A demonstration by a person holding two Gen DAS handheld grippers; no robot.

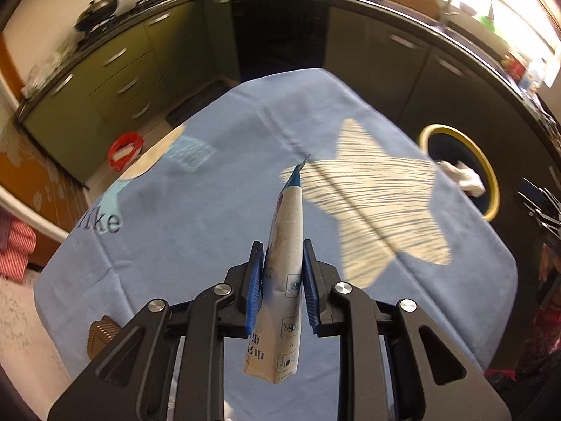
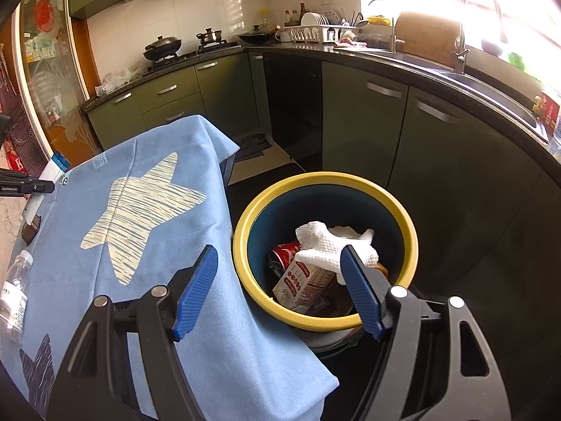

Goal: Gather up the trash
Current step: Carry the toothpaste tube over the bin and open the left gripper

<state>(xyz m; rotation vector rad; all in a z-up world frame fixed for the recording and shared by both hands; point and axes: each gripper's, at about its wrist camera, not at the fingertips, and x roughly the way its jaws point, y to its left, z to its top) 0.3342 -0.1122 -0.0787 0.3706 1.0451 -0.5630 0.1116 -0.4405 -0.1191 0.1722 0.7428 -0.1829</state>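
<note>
My left gripper (image 1: 282, 263) is shut on a white and blue snack wrapper (image 1: 285, 256), held edge-on above the blue tablecloth (image 1: 196, 210). The same wrapper (image 2: 52, 168) shows at the far left in the right wrist view, in the left gripper's black finger (image 2: 31, 186). The yellow-rimmed bin (image 2: 326, 322) stands on the floor beside the table; inside lie a white paper towel (image 2: 333, 242), a red can (image 2: 284, 251) and a carton (image 2: 305, 280). My right gripper (image 2: 277, 258) hangs open over the bin's near rim, nothing between its pads. The bin (image 1: 487, 175) sits at the right in the left wrist view.
A clear plastic bottle (image 2: 15, 294) and a small brown object (image 2: 31, 229) lie on the table's left side; the brown object (image 1: 101, 333) also shows by the left gripper. Green cabinets (image 2: 364, 122) and a dark counter ring the room. A red container (image 1: 124, 149) sits on the floor.
</note>
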